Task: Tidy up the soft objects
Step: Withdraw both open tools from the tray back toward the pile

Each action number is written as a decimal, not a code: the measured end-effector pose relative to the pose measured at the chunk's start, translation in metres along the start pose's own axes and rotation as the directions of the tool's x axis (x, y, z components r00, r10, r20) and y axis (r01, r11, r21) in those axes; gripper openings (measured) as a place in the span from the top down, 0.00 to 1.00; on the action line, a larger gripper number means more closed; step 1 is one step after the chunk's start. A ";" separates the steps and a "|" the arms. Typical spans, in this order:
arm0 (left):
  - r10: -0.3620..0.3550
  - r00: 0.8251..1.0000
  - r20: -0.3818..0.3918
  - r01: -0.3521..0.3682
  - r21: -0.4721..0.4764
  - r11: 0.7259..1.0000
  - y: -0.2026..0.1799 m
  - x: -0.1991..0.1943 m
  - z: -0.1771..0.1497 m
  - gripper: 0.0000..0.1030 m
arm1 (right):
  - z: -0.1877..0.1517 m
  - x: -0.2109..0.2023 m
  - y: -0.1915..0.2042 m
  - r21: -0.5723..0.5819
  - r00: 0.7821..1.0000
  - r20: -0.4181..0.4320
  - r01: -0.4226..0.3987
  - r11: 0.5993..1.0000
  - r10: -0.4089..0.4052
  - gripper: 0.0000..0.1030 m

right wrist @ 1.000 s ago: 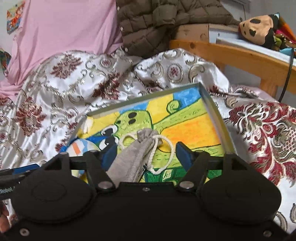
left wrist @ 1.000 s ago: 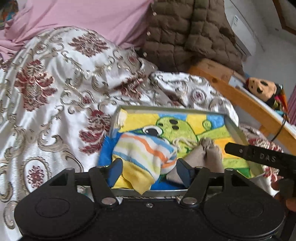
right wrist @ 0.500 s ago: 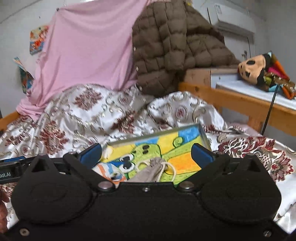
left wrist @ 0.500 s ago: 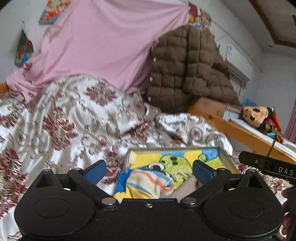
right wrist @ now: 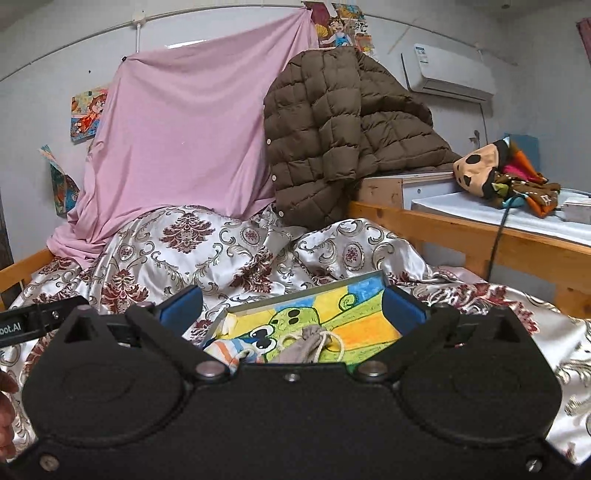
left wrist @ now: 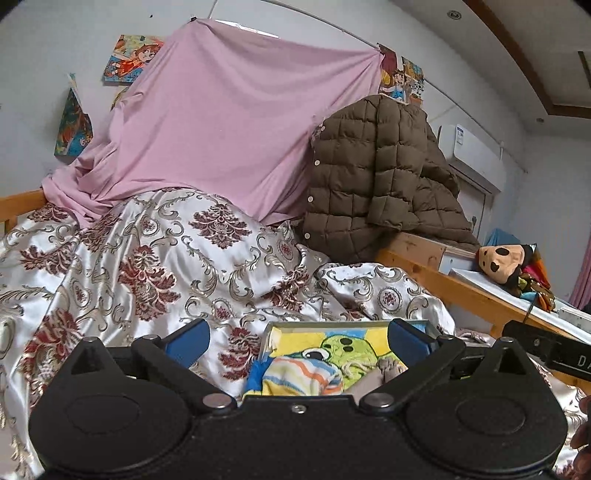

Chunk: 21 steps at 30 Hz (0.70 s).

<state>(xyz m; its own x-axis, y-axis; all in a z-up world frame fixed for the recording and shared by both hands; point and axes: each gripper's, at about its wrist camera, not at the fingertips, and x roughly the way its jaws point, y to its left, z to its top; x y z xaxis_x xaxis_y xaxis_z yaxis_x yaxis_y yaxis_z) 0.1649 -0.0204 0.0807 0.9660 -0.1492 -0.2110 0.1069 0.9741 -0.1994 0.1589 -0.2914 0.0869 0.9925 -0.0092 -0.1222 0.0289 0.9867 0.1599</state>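
Two soft items, a striped sock and a grey drawstring pouch, are seen lying side by side inside the painted tray, the sock left of the pouch. Left gripper and right gripper are both held with jaws spread wide and empty. Risk is judged: tray is bedded on slippery satin quilt and could be tipped by a nudge; pouch cord could be snagged.

Grey walls – posters, air conditioner – wooden bed frame.
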 end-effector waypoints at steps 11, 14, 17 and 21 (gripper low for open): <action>0.026 0.999 0.021 -0.027 0.006 1.000 0.007 -0.048 -0.017 0.01 | -0.015 -0.050 0.016 -0.054 1.000 -0.002 -0.001 0.999 0.001 0.01; 0.032 0.999 0.024 -0.032 0.028 0.999 0.006 -0.060 -0.022 0.01 | -0.019 -0.064 0.021 -0.068 1.000 0.000 0.000 0.998 0.000 0.01; 0.035 0.999 0.022 -0.036 0.044 0.998 0.004 -0.071 -0.027 0.01 | -0.023 -0.076 0.023 -0.065 1.000 -0.004 0.006 0.998 -0.006 0.01; 0.040 0.999 0.008 -0.040 0.065 0.997 0.003 -0.083 -0.035 0.01 | -0.030 -0.089 0.026 -0.070 1.000 -0.020 0.020 0.997 -0.022 0.01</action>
<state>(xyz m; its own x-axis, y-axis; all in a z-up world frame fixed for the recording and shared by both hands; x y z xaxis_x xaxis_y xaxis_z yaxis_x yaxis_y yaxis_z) 0.0763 -0.0114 0.0639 0.9713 -0.1088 -0.2115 0.0828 0.9883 -0.1285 0.0681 -0.2604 0.0726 0.9890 -0.0275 -0.1455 0.0407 0.9953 0.0884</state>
